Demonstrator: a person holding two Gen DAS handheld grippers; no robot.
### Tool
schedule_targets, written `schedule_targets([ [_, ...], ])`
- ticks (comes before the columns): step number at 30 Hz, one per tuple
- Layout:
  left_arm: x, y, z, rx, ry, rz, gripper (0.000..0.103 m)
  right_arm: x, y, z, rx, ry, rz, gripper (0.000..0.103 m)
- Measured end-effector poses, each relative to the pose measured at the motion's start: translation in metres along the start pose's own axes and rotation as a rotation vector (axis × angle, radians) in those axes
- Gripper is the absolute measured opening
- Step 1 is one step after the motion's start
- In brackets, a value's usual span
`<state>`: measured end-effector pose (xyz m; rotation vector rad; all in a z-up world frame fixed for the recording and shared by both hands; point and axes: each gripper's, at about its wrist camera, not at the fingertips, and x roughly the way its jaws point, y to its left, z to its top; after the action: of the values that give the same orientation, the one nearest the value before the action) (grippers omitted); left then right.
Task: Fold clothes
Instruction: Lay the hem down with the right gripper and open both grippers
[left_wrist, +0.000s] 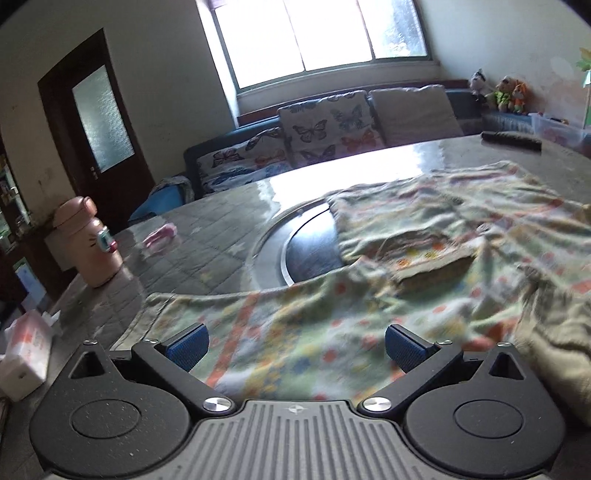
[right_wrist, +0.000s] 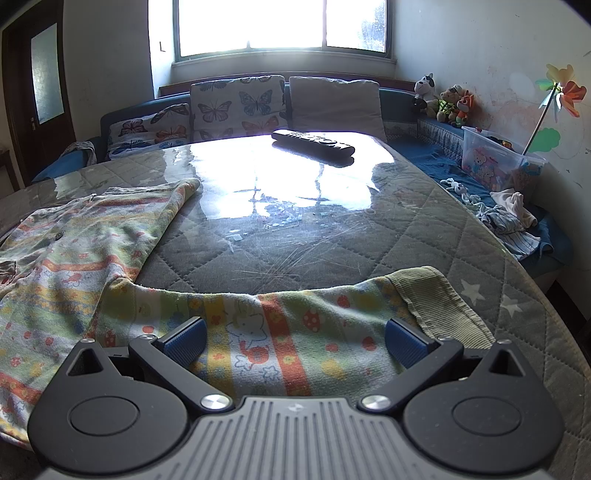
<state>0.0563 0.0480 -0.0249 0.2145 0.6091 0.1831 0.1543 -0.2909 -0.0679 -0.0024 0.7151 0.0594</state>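
Observation:
A child's patterned garment (left_wrist: 424, 266) in pale green with orange and yellow stripes lies spread on the table. In the left wrist view my left gripper (left_wrist: 297, 347) is open just above its near part, blue pads wide apart. In the right wrist view the garment (right_wrist: 74, 258) lies at the left, and one sleeve (right_wrist: 295, 332) with a ribbed green cuff (right_wrist: 439, 306) stretches across in front. My right gripper (right_wrist: 295, 345) is open over that sleeve, holding nothing.
The table (right_wrist: 295, 240) has a quilted grey cover under glossy glass, with a round metal inset (left_wrist: 295, 247). A pink bottle (left_wrist: 94, 243) and tissue pack (left_wrist: 26, 354) stand at the left. A remote (right_wrist: 312, 142) lies far back. A sofa (right_wrist: 240, 107) and toy box (right_wrist: 495, 158) lie beyond.

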Motion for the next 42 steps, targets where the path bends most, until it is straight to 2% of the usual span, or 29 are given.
schedule_targets([
  [6, 0.0, -0.021, 0.022, -0.014, -0.043, -0.099, 0.103, 0.0, -0.001, 0.0, 0.0, 0.006, 0.003, 0.103],
  [14, -0.004, -0.043, 0.038, 0.002, -0.073, -0.185, 0.103, -0.011, 0.005, 0.006, 0.006, -0.007, 0.001, 0.103],
  [18, -0.006, -0.054, 0.04, 0.018, -0.077, -0.213, 0.103, -0.004, 0.008, 0.014, -0.002, 0.003, -0.018, 0.103],
  [26, -0.008, -0.065, 0.045, 0.045, -0.084, -0.239, 0.103, 0.001, -0.012, 0.013, 0.044, 0.015, -0.093, 0.103],
  [32, -0.007, -0.078, 0.047, 0.069, -0.08, -0.272, 0.103, -0.027, -0.036, -0.006, 0.076, -0.011, -0.147, 0.103],
  [39, -0.008, -0.094, 0.053, 0.095, -0.088, -0.309, 0.103, -0.051, -0.062, -0.025, 0.163, -0.032, -0.163, 0.102],
  [42, -0.008, -0.101, 0.055, 0.107, -0.088, -0.322, 0.103, -0.055, -0.066, -0.027, 0.175, -0.038, -0.163, 0.099],
])
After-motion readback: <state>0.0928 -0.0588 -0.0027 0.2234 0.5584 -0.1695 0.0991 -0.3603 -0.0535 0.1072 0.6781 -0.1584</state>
